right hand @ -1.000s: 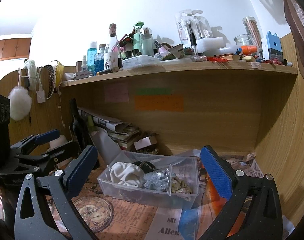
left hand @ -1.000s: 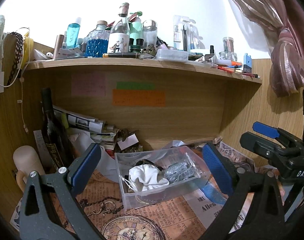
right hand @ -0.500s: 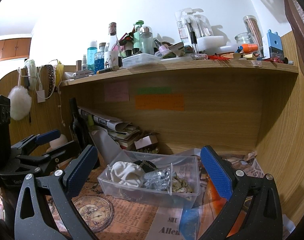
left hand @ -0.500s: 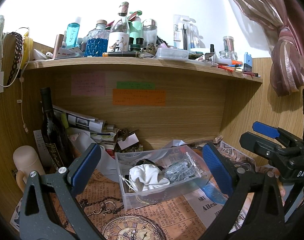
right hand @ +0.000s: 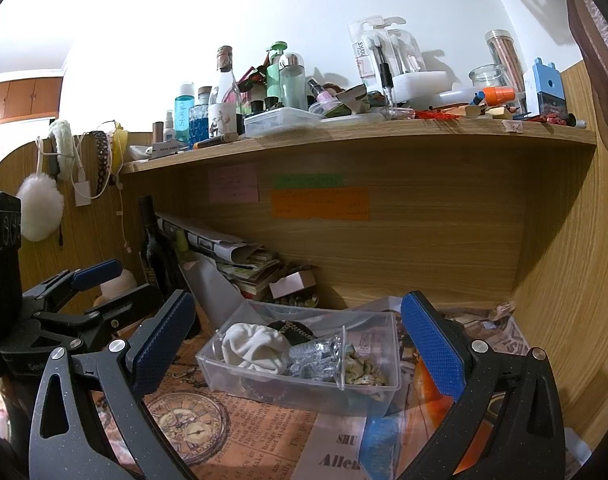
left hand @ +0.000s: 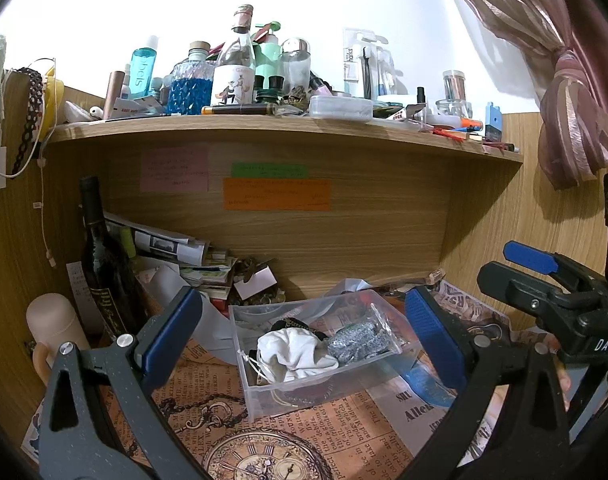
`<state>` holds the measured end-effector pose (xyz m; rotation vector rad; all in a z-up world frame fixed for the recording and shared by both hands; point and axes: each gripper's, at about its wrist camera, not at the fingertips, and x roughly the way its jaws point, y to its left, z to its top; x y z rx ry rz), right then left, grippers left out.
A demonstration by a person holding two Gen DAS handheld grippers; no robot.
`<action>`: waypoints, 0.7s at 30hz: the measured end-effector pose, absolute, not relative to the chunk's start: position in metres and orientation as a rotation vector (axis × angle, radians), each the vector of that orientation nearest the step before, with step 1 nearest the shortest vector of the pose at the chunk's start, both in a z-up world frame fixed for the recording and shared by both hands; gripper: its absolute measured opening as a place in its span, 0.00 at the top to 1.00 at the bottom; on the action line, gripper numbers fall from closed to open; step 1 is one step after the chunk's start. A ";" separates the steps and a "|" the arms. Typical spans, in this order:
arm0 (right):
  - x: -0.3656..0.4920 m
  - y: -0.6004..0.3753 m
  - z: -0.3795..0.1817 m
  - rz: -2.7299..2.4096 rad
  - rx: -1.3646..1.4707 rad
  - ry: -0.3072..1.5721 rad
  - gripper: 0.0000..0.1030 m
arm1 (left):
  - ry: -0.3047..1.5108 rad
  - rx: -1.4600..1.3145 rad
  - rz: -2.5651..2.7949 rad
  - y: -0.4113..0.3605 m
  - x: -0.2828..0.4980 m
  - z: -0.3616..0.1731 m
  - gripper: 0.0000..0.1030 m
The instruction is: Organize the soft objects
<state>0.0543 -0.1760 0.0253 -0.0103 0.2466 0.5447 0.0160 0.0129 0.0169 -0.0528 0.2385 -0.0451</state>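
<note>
A clear plastic box (left hand: 264,394) (right hand: 224,376) stands on the paper-covered desk under the shelf. In it lie a white cloth pouch (left hand: 292,352) (right hand: 256,346), a silvery bagged item (left hand: 357,340) (right hand: 315,358), a dark item with a chain (right hand: 292,330) and a pale floral scrunchie (right hand: 363,370). My left gripper (left hand: 304,340) is open and empty, its blue pads either side of the box, short of it. My right gripper (right hand: 300,344) is open and empty, also framing the box. Each gripper shows in the other's view, the right one (left hand: 543,280) and the left one (right hand: 92,284).
A dark wine bottle (left hand: 104,272) and a beige cup (left hand: 52,324) stand at the left. Rolled papers and booklets (left hand: 176,248) are piled behind the box. The shelf (left hand: 288,128) above is crowded with bottles. Wooden walls close in left, back and right.
Both views have shifted very slightly. The box and its contents have not moved, and both grippers stay open.
</note>
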 end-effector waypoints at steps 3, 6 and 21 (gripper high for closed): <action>0.054 -0.176 0.025 0.544 -0.010 0.246 0.00 | 0.239 -0.051 -0.051 0.014 0.016 0.017 0.00; 0.054 -0.175 0.025 0.543 -0.010 0.247 0.00 | 0.241 -0.046 -0.059 0.013 0.016 0.017 0.00; 0.054 -0.174 0.023 0.547 -0.003 0.254 0.00 | 0.245 -0.049 -0.064 0.016 0.015 0.017 0.00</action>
